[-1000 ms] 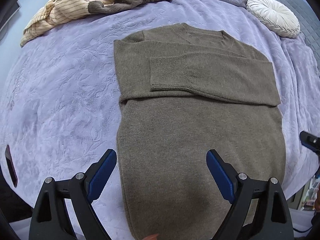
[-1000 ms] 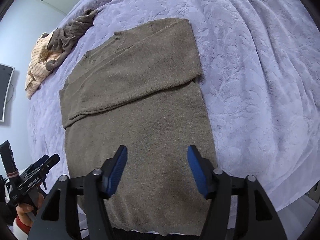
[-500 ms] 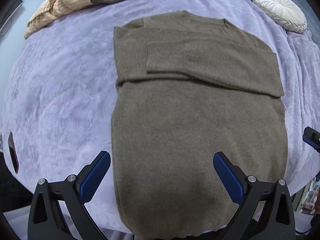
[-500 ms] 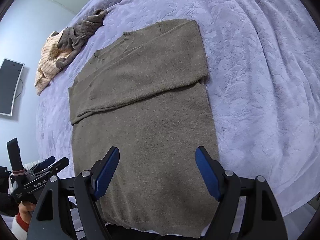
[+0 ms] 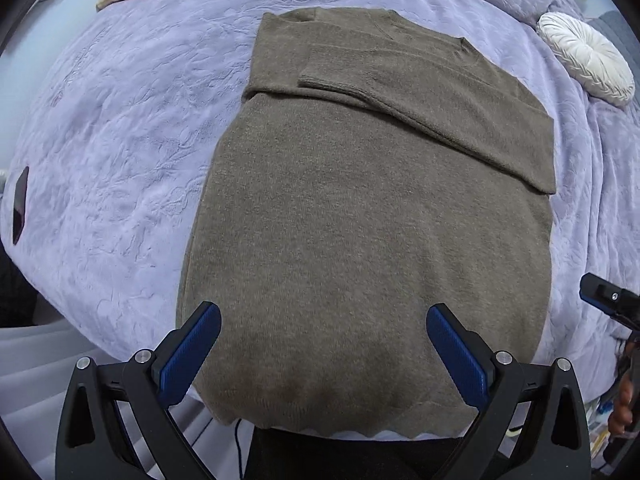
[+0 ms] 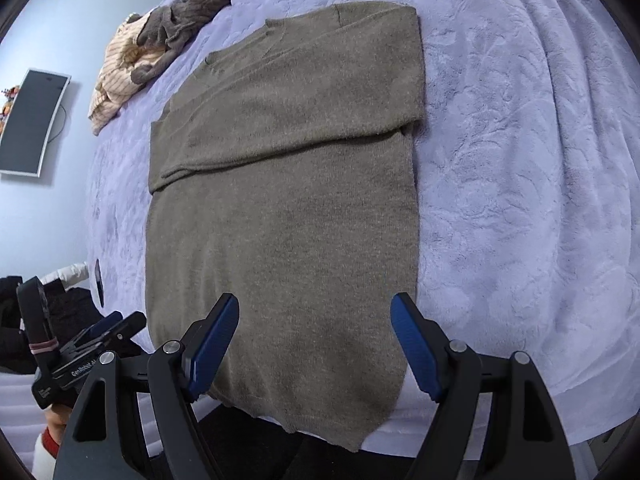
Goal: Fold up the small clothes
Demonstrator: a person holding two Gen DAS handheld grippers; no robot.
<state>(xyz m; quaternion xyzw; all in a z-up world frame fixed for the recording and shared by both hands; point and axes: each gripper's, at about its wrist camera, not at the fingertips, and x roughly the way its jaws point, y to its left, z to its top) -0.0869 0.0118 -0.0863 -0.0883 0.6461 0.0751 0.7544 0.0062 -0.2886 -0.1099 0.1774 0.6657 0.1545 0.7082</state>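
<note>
Over the near hem of the flat olive-brown knit sweater point(image 5: 360, 220), both your grippers, left gripper point(image 5: 323, 354) and right gripper point(image 6: 314, 340), hover with fingers spread and empty; its long axis runs away from you.

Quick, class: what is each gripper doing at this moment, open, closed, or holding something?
Left gripper: open, holding nothing; its fingers have just been opening above the brown sweater.
Right gripper: open, holding nothing; fingers just widened over the sweater's hem.
</note>
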